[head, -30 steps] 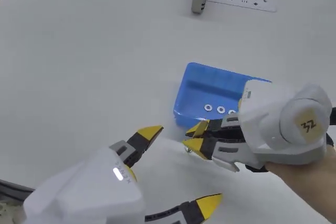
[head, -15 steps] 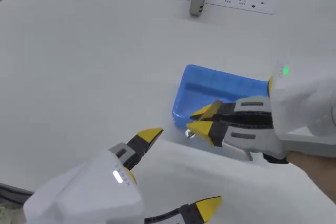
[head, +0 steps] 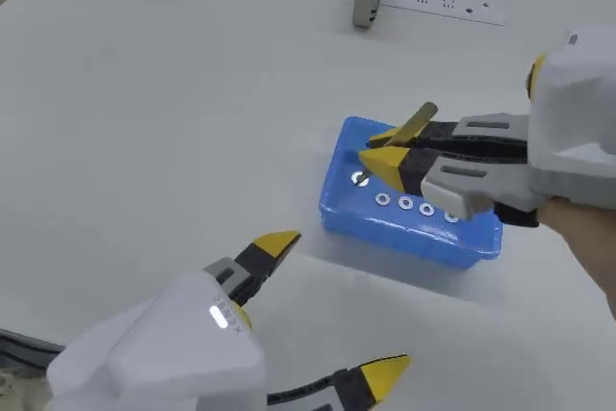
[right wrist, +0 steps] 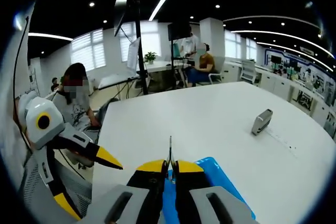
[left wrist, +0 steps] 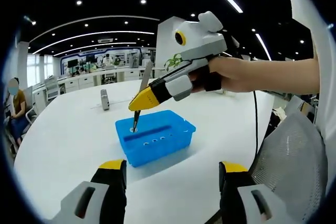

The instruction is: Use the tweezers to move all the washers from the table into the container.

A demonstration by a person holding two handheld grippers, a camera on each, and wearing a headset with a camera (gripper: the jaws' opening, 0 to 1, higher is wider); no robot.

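Head view: right gripper (head: 381, 151) is reaching in from 3 o'clock, jaws clamping the tweezers (head: 416, 123). The tweezer tips are pointing down into the 9 o'clock end of the blue container (head: 339, 209), pinching one washer (head: 359, 178). Can't tell whether it is touching the floor. Four more washers (head: 405, 203) are lying in a row inside, toward 3 o'clock. Left gripper (head: 332, 307) is hovering at 7 o'clock over the white surface (head: 173, 122), jaws spread wide, gripping nothing. A power strip (head: 433, 1) is sitting at 12 o'clock.

Left gripper view: own jaws are standing far apart at 6 o'clock. The container is sitting at centre, with the tweezers dipping into its 9 o'clock end.

Right gripper view: jaws are pressing almost together on the tweezers at 6 o'clock, the container just beyond them. The left gripper is showing at 8 o'clock.
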